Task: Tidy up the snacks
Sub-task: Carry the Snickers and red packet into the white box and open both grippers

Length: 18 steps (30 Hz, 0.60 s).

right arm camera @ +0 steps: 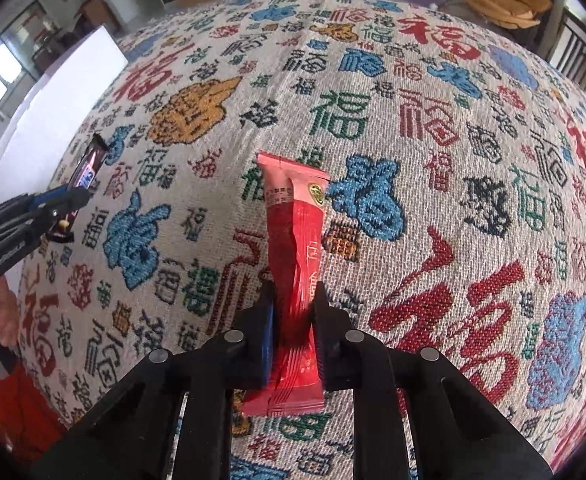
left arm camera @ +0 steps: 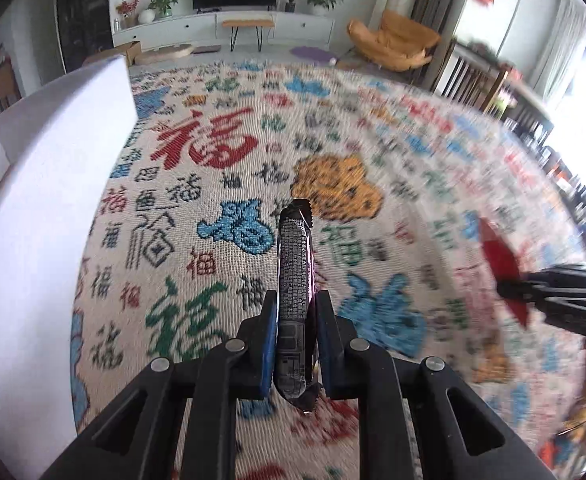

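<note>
**Both hand-held grippers loaded, snacks carried clear of the patterned cloth**

Left hand-held gripper: its two fingers are closed against the sides of a dark snack bar, gripping it low on its length so that most of the wrapper projects forward past the fingertips. The bar is held edge-on, crimped end away from the camera. In the right wrist view the same bar shows a dark wrapper with a blue-and-white label, raised above the patterned cloth and close to the white box at the left. In my judgement this puts the bar near a likely receptacle; the box interior is not visible, so this cannot be confirmed.

Right hand-held gripper: its fingers are clamped on a red snack packet, again near the lower end, with the sealed top edge pointing forward. The long overhang appears deliberate: it leaves the free end able to enter a container first, without the fingers fouling the rim.

Position: the two grippers are well apart, one snack each, which suggests sorting by kind. No other loose snack is seen on the cloth in either view.

Visibility: the left wrist view is motion-blurred on its right side, where the red packet shows only as a smear.

Risk, as judged: both wrappers are slick and pinched low, so either may swing or slip.
</note>
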### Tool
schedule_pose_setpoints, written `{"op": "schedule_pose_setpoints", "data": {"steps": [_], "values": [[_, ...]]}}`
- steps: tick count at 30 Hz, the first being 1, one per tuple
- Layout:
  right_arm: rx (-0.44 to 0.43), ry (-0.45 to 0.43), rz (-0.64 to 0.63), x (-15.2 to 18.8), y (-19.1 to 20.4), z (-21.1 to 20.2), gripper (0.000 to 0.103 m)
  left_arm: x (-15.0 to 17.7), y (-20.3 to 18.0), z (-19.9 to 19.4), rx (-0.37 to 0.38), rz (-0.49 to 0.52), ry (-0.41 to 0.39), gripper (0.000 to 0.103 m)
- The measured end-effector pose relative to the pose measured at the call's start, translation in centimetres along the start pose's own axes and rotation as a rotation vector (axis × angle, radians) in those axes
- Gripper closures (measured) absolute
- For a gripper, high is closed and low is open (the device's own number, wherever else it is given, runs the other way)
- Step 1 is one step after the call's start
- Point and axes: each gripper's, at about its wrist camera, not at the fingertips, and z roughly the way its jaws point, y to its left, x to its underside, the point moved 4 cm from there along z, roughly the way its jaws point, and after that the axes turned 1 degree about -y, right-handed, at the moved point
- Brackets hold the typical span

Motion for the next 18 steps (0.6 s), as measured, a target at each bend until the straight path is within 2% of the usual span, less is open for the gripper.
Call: {"op": "schedule_pose_setpoints", "data": {"steps": [2, 4, 7, 10, 12, 15, 16, 17, 18], "values": [[-0.046, -0.047, 0.008, -0.5, 1.7, -2.0, 0.086, -0.2, 0.7, -3.8, 0.070, -0.057, -0.054, 0.086], [-0.117, -0.106, 0.002, -2.0, 4.5, -4.4, 0.086, -1.1, 2.0, -8.1, 0.108, -0.096, -0.116, 0.086], [-0.224, -0.197, -0.041, -5.3, 10.7, -8.3, 0.086, -2.3, 5.2, -14.4, 0.092, -0.138, -0.215, 0.086], [-0.350, -0.261, -0.121, -8.9, 19.3, -11.5, 0.086, -2.9, 10.6, -19.2, -0.007, -0.182, -0.277, 0.086], [-0.409, -0.276, -0.177, -10.7, 25.1, -12.2, 0.085, -2.7, 14.9, -21.1, -0.121, -0.216, -0.295, 0.085], [-0.426, -0.290, -0.270, -12.3, 32.8, -11.5, 0.085, -1.3, 20.2, -22.1, -0.262, -0.261, -0.287, 0.085], [-0.414, -0.290, -0.300, -12.7, 34.9, -10.8, 0.084, -0.6, 21.4, -22.1, -0.295, -0.270, -0.278, 0.080], [-0.401, -0.290, -0.324, -12.9, 36.5, -10.0, 0.078, 0.2, 22.5, -22.1, -0.320, -0.279, -0.270, 0.075], [-0.371, -0.287, -0.354, -13.1, 38.2, -8.9, 0.059, 1.0, 23.2, -22.0, -0.342, -0.289, -0.265, 0.058]]}}
